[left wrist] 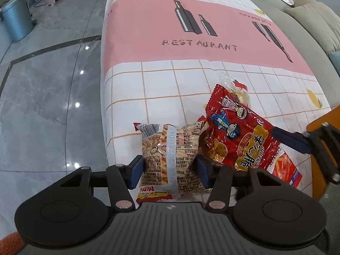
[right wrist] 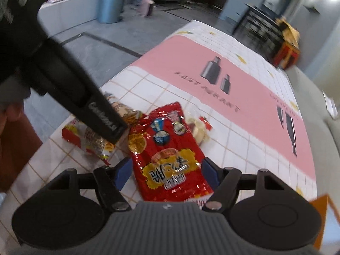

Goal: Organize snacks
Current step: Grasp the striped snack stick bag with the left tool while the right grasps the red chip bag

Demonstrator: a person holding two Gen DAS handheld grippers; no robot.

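My left gripper (left wrist: 170, 171) is shut on a clear Mimi stick-snack bag (left wrist: 169, 155) at the table's near left edge; both blue pads press its sides. My right gripper (right wrist: 166, 173) is around a red noodle-snack bag (right wrist: 167, 148), the pads at its sides and seeming to touch; that view is blurred. The red bag (left wrist: 240, 131) lies just right of the stick bag, with a right finger (left wrist: 291, 138) on its edge. A clear pastry packet (left wrist: 238, 90) lies behind it; it also shows in the right wrist view (right wrist: 198, 127). The stick bag (right wrist: 93, 140) lies under the left gripper's body (right wrist: 70, 80).
The table wears a pink and white grid cloth (left wrist: 191, 63) printed RESTAURANT. An orange-red packet (left wrist: 286, 169) lies at the near right. A grey sofa (left wrist: 297, 21) runs along the right. A blue bin (left wrist: 16, 19) stands on the tiled floor at left.
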